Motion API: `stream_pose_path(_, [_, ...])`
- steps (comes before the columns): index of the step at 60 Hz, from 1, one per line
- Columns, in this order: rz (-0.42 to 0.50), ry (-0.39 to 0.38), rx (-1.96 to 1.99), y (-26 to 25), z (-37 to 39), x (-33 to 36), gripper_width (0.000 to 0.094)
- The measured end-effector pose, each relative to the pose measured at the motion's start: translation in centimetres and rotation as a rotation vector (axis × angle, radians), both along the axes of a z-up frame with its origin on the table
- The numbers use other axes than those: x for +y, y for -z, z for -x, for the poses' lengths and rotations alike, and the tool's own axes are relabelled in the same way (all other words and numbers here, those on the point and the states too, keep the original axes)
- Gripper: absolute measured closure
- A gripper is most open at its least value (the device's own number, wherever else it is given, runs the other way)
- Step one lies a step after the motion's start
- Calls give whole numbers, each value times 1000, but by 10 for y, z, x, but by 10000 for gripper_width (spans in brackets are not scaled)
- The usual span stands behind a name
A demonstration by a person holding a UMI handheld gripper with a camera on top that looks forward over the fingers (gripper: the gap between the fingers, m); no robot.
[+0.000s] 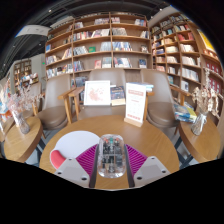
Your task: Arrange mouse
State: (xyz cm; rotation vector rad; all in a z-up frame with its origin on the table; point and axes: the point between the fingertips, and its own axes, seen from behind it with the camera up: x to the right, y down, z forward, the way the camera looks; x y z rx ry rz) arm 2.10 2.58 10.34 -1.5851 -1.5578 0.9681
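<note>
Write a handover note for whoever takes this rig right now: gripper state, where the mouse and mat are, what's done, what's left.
Hand-held gripper: the translucent mouse sits between its fingers; whether they press on it can't be told.
Mouse is over the round wooden table, near its front edge.
A white and red round mat lies just left of the fingers, with nothing on it.
Books and a standing card sit at the table's far side.
Done: mouse is at the gripper.
Left: likely set it on the mat.

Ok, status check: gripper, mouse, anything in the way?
Hand-held gripper shut on translucent grey mouse, above round wooden table. Round red-and-white mat beside fingers. Display books beyond, clear of path.
</note>
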Motion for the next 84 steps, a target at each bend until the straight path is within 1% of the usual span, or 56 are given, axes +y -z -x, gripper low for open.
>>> stream_pose_path(1, [3,-7,6,-11,6,-9,499])
stream_pose_path(4, [5,-38,22,-23,24,-29,498])
stream_pose_path(9, [11,-82,40,-27,54,-71,499])
stream_pose_path(14, [1,-121,0,-3,77,-108,500])
stream_pose_path(19, [17,-171,-71,44,88,-144,499])
stream_pose_path(22, [25,-176,-105,64,99,-155,499])
stream_pose_path(27, [-12,-148,-136,95,103,-157,497])
stream_pose_path(33, [-50,-126,-137,109,103,-155,499])
stream_pose_path(36, [-52,-118,-121,110,105,-154,487])
stream_pose_path(41, [-65,-109,-113,113,106,-156,438])
stream_pose_path(42, [-65,-108,-114,112,106,-154,413])
stream_pose_path(47, [-67,-65,-129,111,101,-146,93])
stream_pose_path(48, [-67,-59,-132,110,99,-145,73])
stream_pose_path(49, [-64,-56,-132,107,97,-145,95])
stream_pose_path(50, [-61,-53,-131,104,95,-144,108])
stream_pose_path(54, [-41,-58,-122,86,80,-142,82])
stream_pose_path(60, [-17,-57,-96,51,44,-131,84])
stream_pose_path(65, [-33,-67,-79,21,1,-121,81])
stream_pose_path(73, [-57,-47,-53,-17,-77,-96,76])
stream_pose_path(79, [-71,-55,-37,-31,-135,-88,83])
stream_pose_path(84, [-64,-45,-35,-40,-178,-79,82])
